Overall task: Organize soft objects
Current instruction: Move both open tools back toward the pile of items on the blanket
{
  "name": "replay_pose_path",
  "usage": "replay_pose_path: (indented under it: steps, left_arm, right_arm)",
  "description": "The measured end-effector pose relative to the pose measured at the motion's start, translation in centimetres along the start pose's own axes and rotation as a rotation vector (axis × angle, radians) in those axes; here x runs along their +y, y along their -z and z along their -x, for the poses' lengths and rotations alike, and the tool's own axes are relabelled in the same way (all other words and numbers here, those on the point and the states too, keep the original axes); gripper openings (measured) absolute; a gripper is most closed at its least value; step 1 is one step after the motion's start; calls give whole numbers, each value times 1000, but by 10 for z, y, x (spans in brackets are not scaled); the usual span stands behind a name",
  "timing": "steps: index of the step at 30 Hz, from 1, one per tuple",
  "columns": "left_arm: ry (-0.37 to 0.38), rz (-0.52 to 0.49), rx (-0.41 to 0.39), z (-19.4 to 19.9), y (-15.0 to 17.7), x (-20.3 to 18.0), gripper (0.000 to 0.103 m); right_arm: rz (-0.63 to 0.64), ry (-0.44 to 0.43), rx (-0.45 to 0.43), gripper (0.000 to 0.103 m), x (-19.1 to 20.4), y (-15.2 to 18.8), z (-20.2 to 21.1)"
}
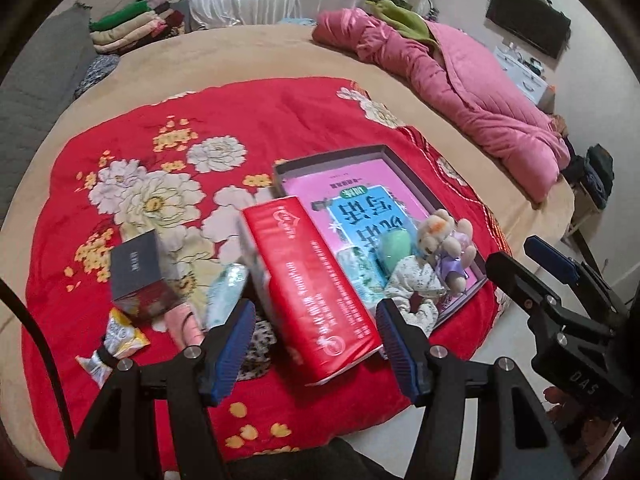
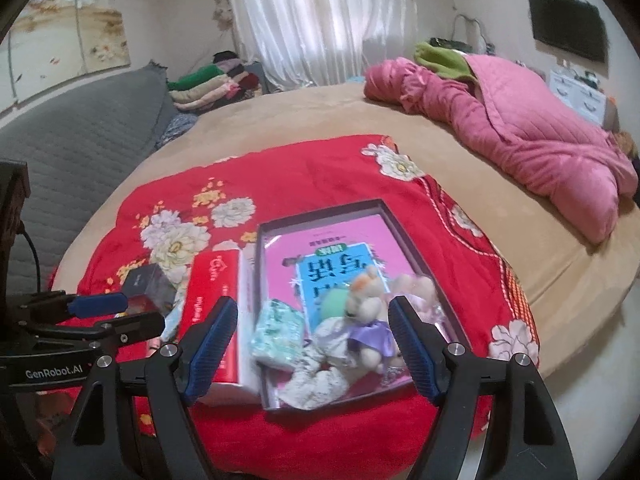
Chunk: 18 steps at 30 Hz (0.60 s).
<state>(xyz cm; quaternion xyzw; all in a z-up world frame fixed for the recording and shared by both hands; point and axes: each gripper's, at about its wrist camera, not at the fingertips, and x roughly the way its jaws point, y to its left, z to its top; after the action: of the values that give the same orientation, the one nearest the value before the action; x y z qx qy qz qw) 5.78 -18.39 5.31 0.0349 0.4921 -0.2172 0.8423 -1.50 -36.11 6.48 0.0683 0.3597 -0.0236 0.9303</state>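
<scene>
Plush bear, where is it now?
In both wrist views the plush bear lies in the shallow box, at its near end, beside the green sponge.

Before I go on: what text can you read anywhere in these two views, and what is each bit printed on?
"GenRobot.AI": on the body of the left tongs, seen from the right wrist.
"DAS": on the body of the right tongs, seen from the left wrist, upside down.
Large characters on the pink and blue sheet in the box: upside down, not readable here.
White print and a heart logo on the red pack: too blurred.
Small mark on the dark box: too small.
</scene>
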Motion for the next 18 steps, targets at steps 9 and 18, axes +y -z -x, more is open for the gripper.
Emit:
replay_pose_path:
  steps: [9, 18]
  left_arm:
    - [-30, 57, -33, 27, 9, 44, 62]
    - [-107, 138, -49, 62, 17, 105, 62]
  right_arm:
    - [59, -38, -25, 79, 41, -9, 8]
    - [108, -88, -51, 79, 78, -18, 14]
